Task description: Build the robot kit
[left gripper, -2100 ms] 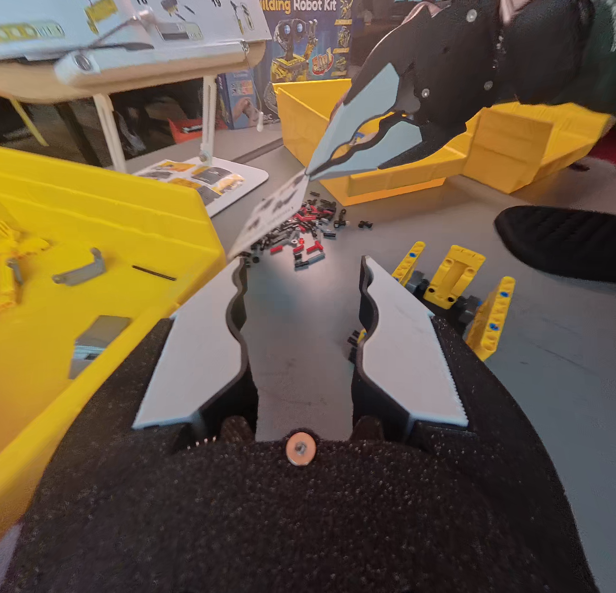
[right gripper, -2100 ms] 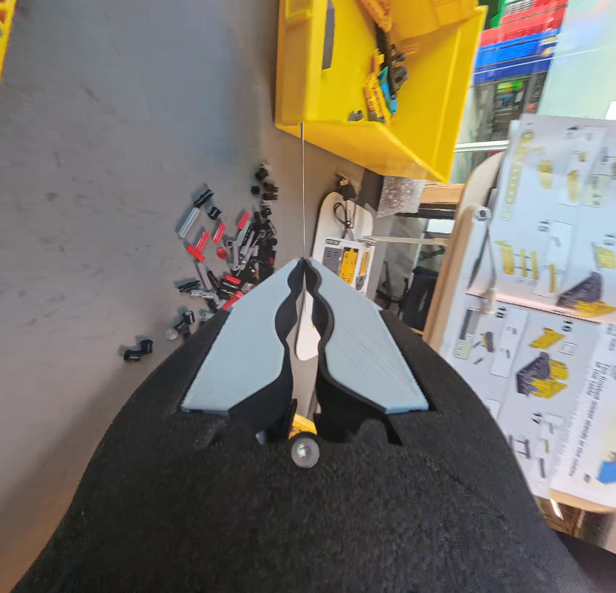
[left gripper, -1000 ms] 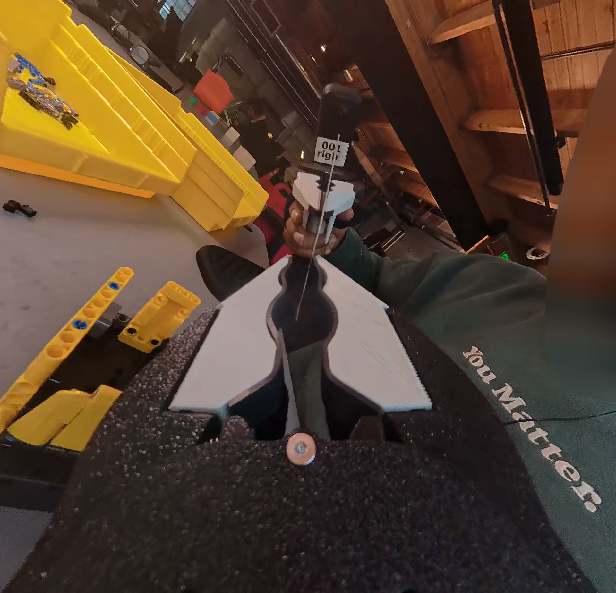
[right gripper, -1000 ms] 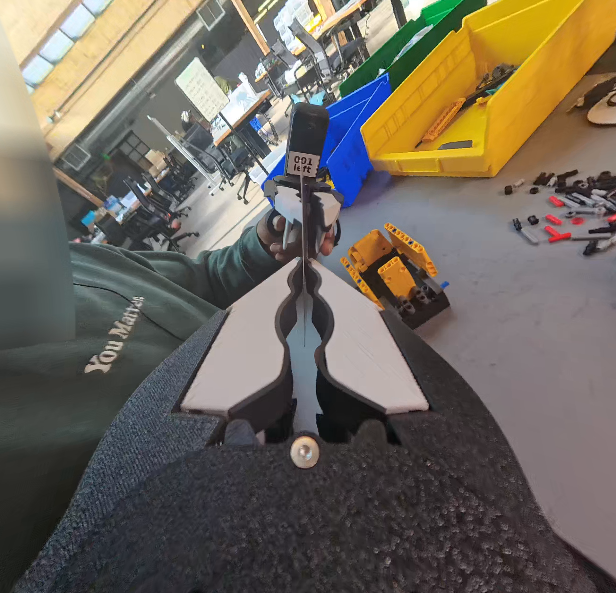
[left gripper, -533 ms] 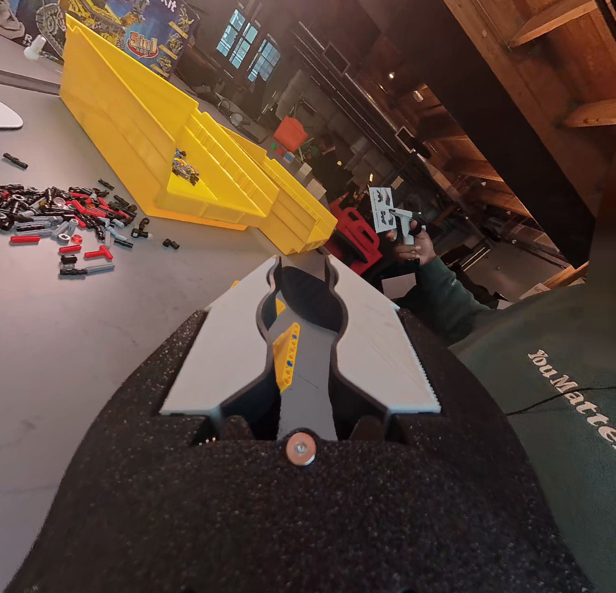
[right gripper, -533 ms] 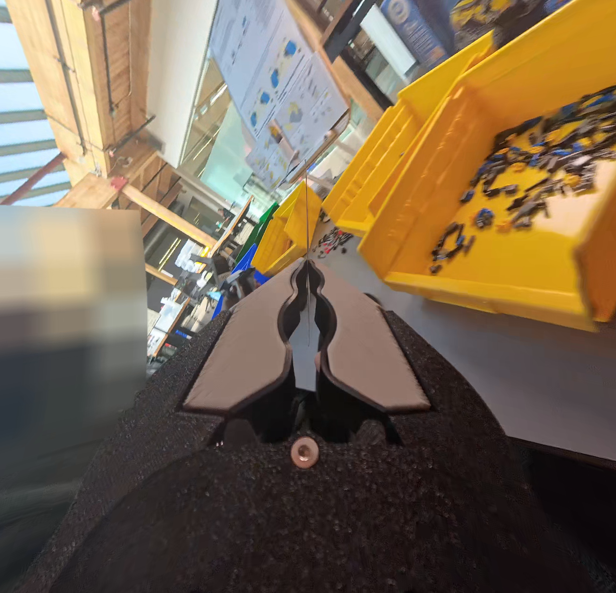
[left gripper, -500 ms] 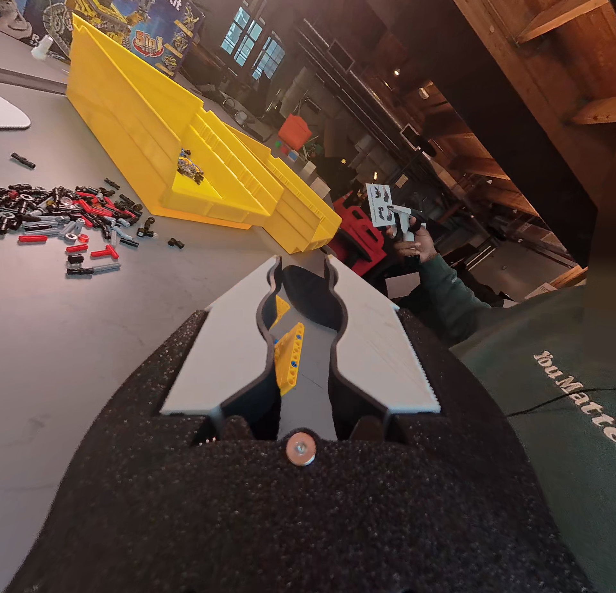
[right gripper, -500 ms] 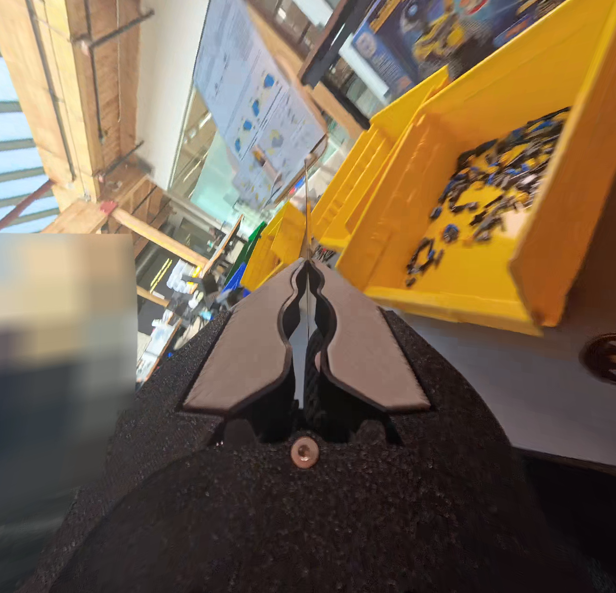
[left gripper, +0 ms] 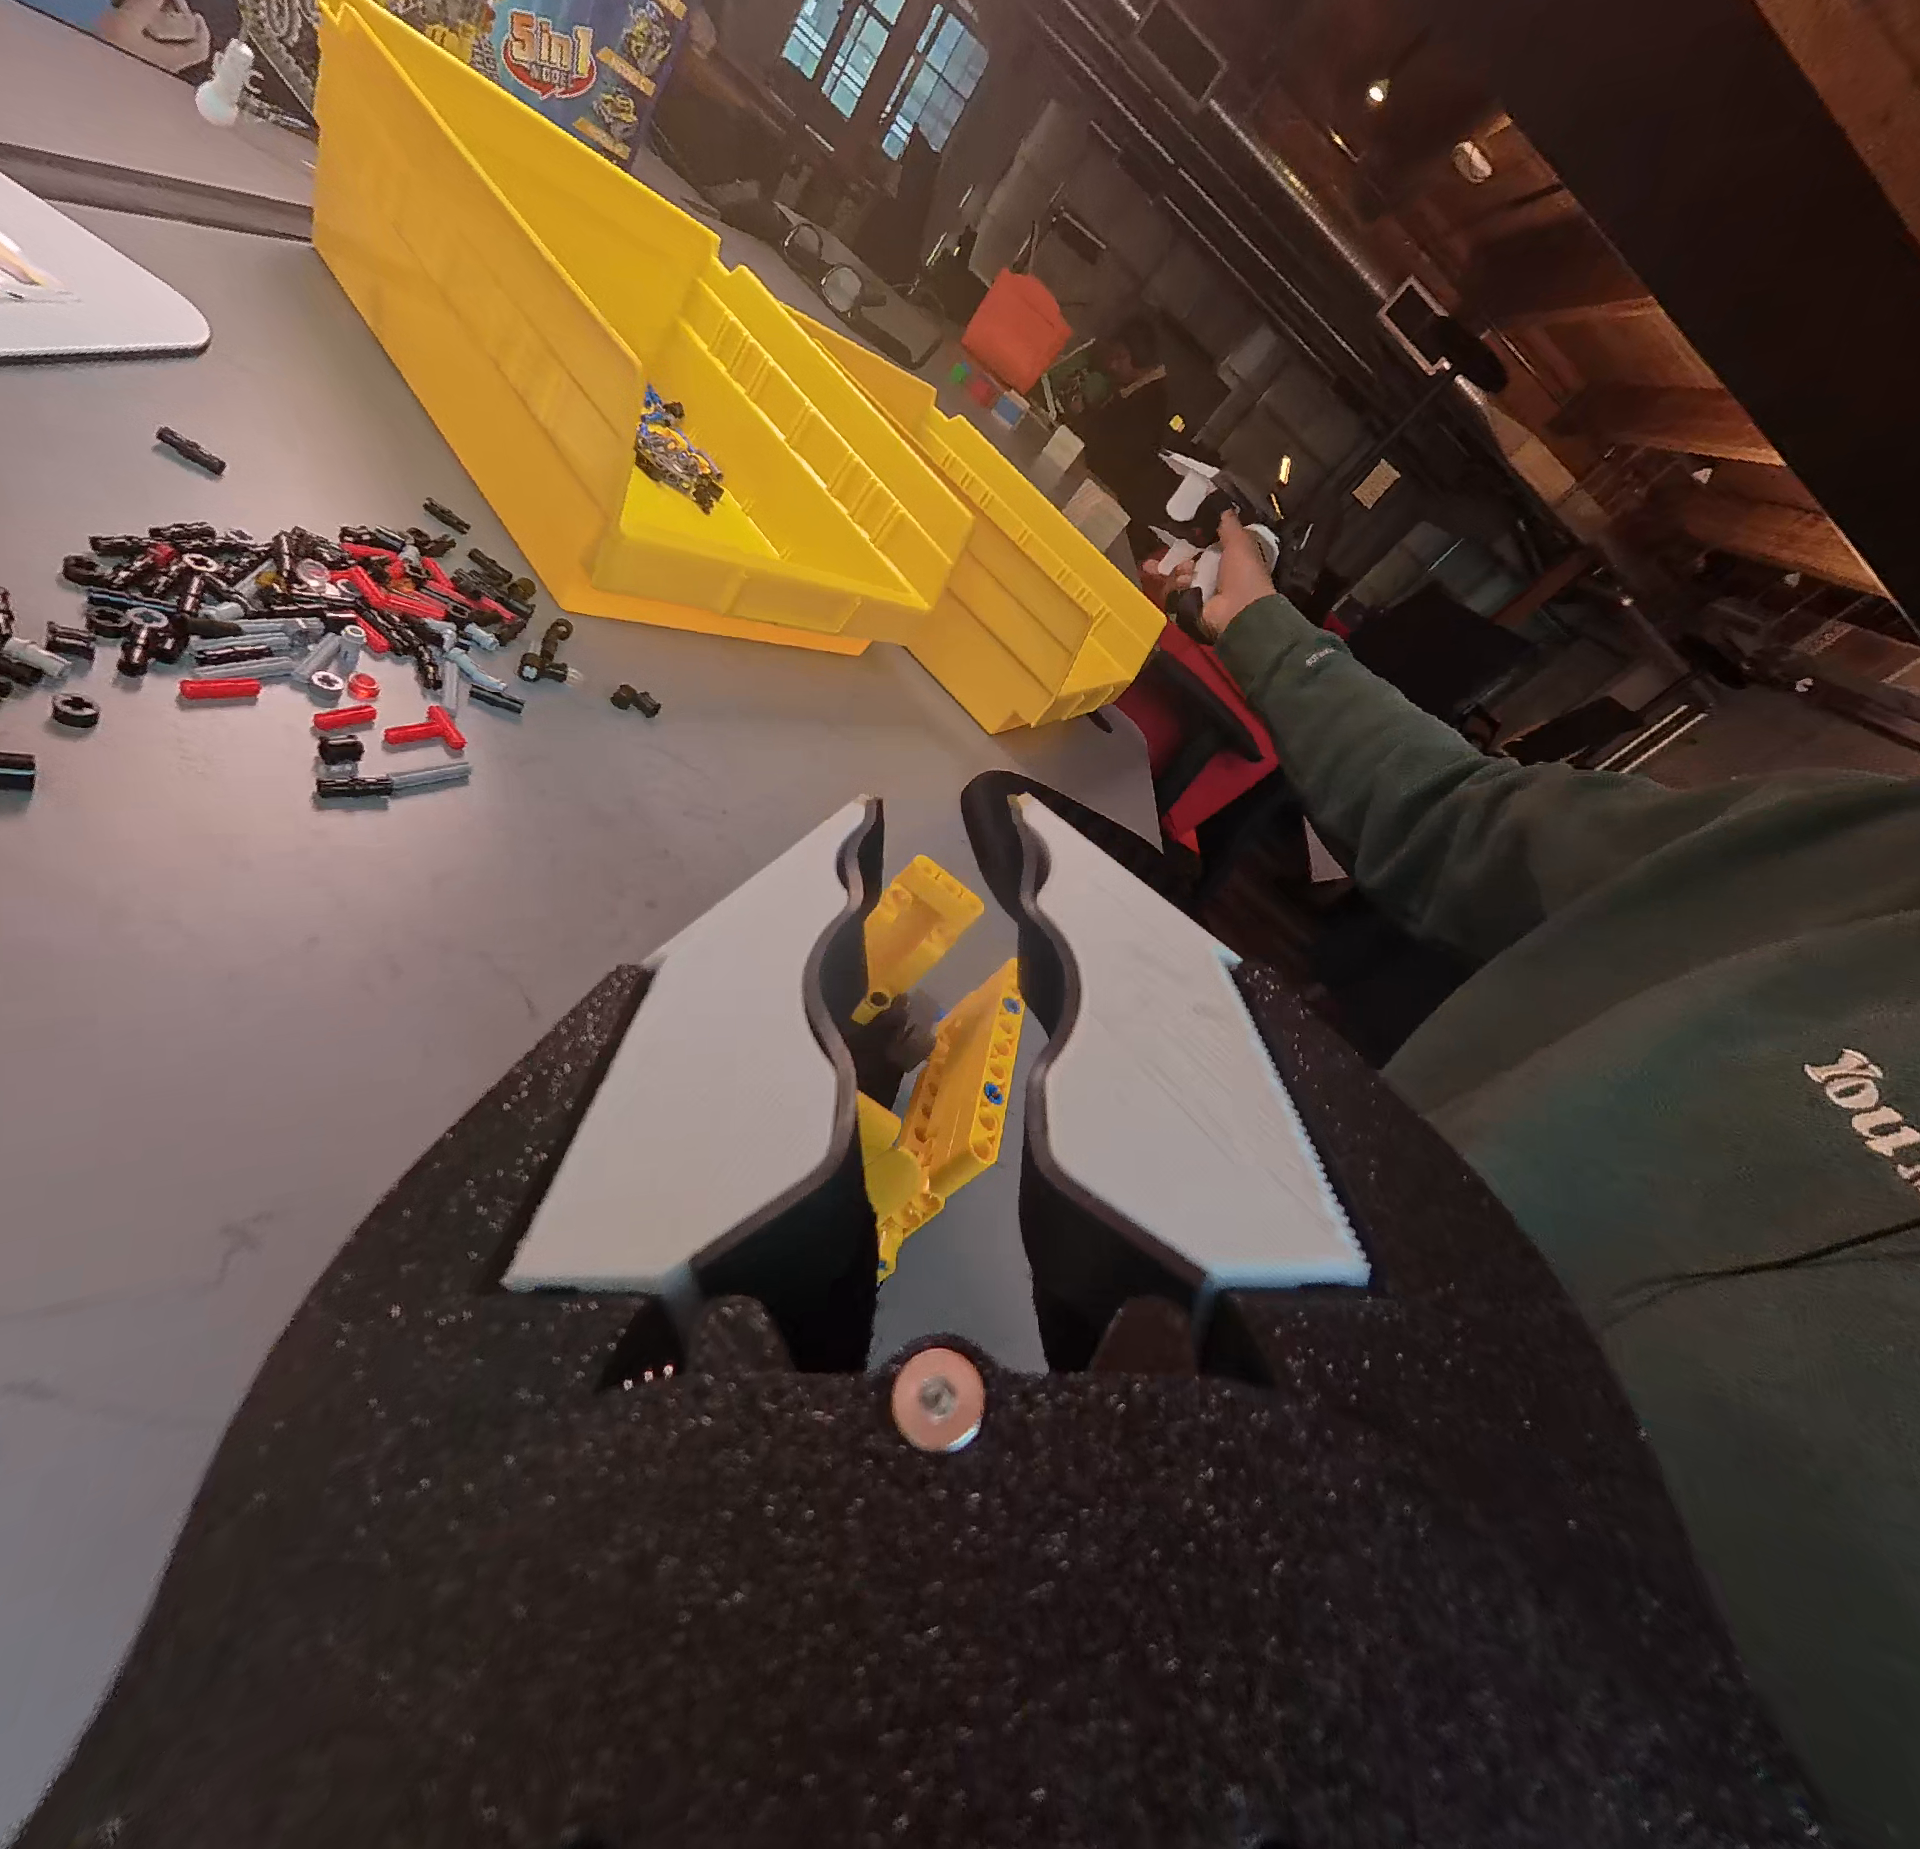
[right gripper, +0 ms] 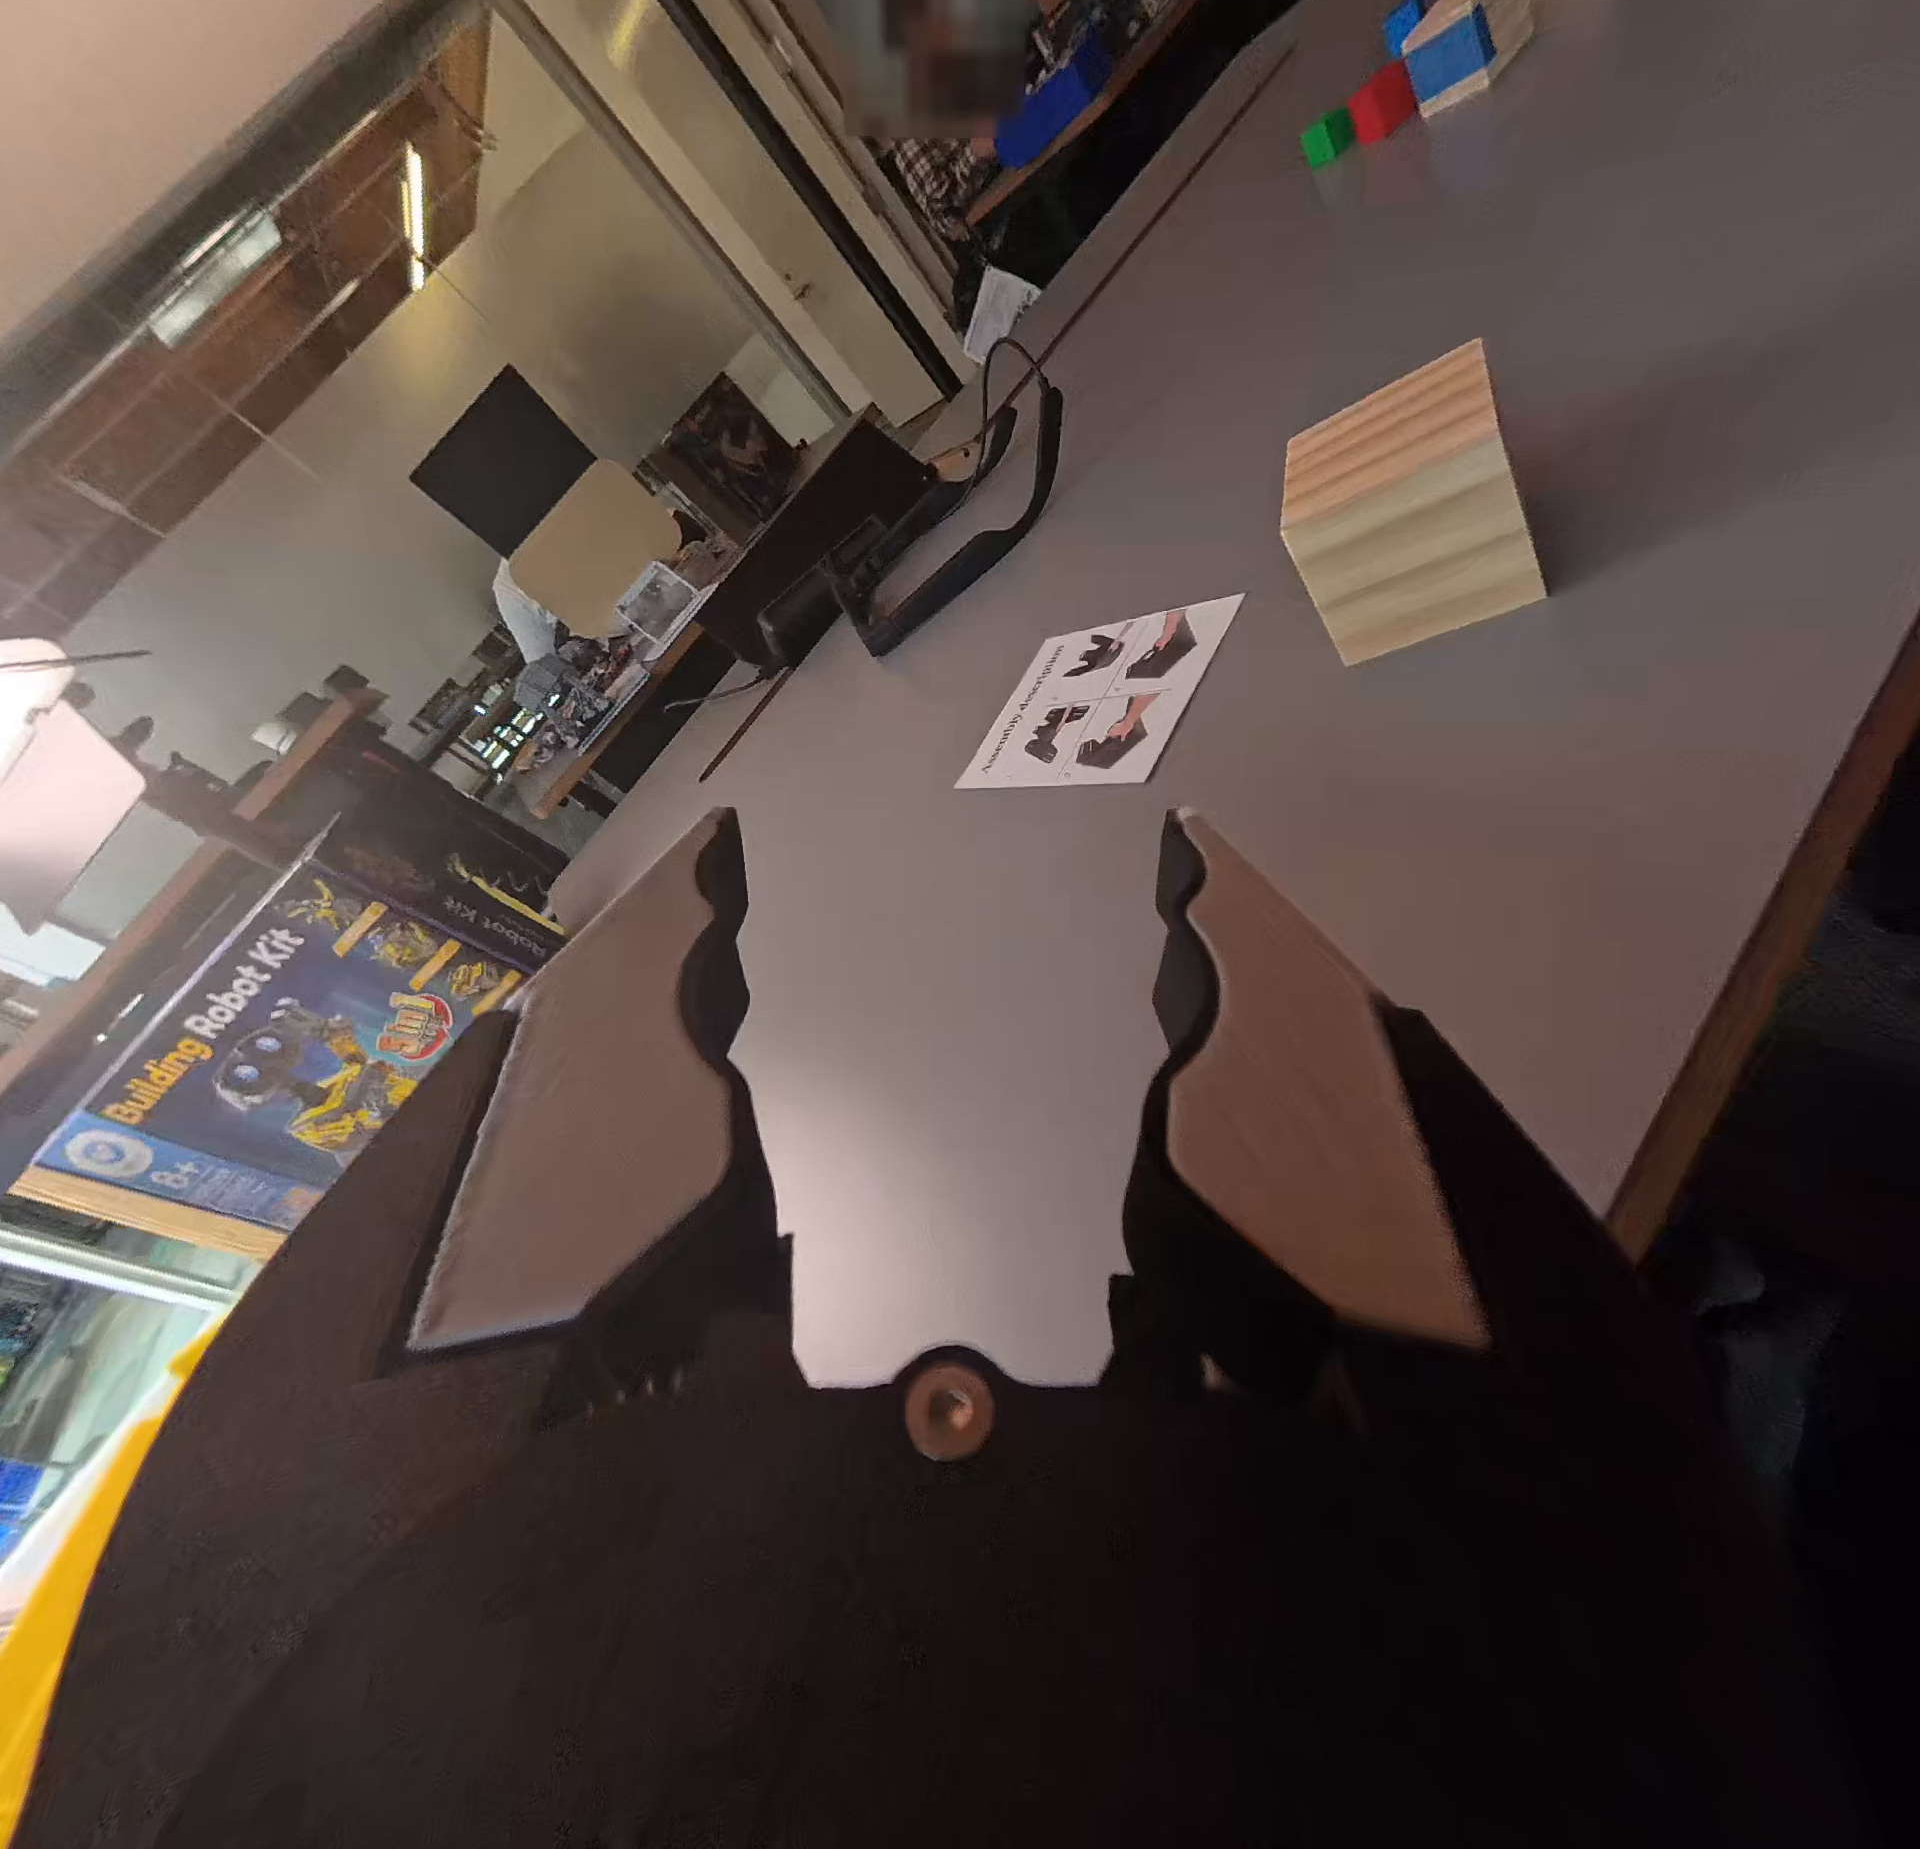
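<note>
In the left wrist view we see the left gripper (left gripper: pixel 940 812) slightly spread above a yellow brick assembly (left gripper: pixel 940 1051) on the grey table (left gripper: pixel 260 968), holding nothing; loose pins (left gripper: pixel 281 604) lie far left.

In the right wrist view the right gripper (right gripper: pixel 951 823) is spread wide and empty; a printed card (right gripper: pixel 1101 693) lies just beyond, a wooden block (right gripper: pixel 1408 521) far right.

The worktop (left gripper: pixel 260 968) is plain grey. Yellow bins (left gripper: pixel 540 272) stand beside a scatter of black, red and grey pegs (left gripper: pixel 281 615). A yellow beamed model (left gripper: pixel 935 1030) carries blue pins. A pale striped wooden block (right gripper: pixel 1403 521) lies near a white, black-printed sheet (right gripper: pixel 1101 693).
</note>
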Demonstrator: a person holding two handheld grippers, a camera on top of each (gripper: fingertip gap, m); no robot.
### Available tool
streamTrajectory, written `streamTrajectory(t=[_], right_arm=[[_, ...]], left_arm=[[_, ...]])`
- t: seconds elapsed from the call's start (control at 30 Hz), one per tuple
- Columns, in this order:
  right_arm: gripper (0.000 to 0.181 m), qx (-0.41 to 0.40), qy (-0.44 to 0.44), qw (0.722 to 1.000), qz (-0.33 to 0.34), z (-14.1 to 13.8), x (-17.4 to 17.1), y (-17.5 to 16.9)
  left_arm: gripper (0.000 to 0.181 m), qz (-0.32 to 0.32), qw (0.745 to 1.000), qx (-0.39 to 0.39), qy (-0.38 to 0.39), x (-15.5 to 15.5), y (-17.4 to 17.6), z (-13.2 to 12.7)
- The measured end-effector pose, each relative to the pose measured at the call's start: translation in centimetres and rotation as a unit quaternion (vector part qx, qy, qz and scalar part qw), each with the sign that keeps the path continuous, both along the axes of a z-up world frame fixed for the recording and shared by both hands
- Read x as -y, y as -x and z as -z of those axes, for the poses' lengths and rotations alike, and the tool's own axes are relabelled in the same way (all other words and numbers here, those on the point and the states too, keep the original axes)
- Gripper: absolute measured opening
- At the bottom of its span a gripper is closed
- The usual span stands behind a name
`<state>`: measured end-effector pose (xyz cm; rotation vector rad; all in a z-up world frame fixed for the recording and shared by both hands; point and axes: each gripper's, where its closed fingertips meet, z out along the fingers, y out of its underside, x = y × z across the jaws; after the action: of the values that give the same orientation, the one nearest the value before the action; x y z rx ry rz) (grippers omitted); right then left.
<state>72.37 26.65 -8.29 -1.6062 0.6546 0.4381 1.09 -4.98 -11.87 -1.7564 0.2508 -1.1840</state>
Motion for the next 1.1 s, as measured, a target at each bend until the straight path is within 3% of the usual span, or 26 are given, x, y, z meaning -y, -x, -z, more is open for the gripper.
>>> streamTrajectory(t=[0.13,0.23,0.37,0.47,0.57,0.67,0.87,1.0,1.1], right_arm=[[0.074,0.101,-0.011,0.995,-0.026,-1.3,2.1,1.5],[0.068,0.255,-0.023,0.965,-0.062,-3.9,3.8,6.1],[0.061,0.385,-0.037,0.912,-0.134,-5.9,6.6,16.2],[0.056,0.439,-0.062,0.87,-0.214,-6.1,9.6,25.9],[0.05,0.498,-0.104,0.81,-0.291,-5.3,12.8,35.9],[0.027,0.465,-0.175,0.776,-0.389,-4.6,15.9,45.6],[0.03,0.426,-0.226,0.681,-0.551,-1.6,20.4,61.1],[0.039,0.404,-0.234,0.632,-0.618,0.7,22.4,67.7],[0.056,0.383,-0.232,0.633,-0.631,2.6,22.4,70.1]], left_arm=[[0.023,-0.001,1.0,-0.016,-0.004,-0.2,0.0,0.3],[0.025,-0.028,0.998,-0.048,-0.027,-0.4,0.5,0.3],[0.034,-0.091,0.988,-0.114,-0.058,-1.0,2.3,0.4],[0.049,-0.137,0.975,-0.157,-0.078,-1.4,3.8,0.5],[0.047,-0.175,0.96,-0.194,-0.103,-1.9,5.3,0.4],[0.027,-0.184,0.947,-0.22,-0.146,-1.8,5.8,0.0],[0.026,-0.232,0.916,-0.258,-0.201,-1.9,6.8,-0.9],[0.038,-0.272,0.909,-0.24,-0.206,-2.0,8.2,-1.5],[0.052,-0.294,0.906,-0.218,-0.211,-2.0,9.3,-2.1]])
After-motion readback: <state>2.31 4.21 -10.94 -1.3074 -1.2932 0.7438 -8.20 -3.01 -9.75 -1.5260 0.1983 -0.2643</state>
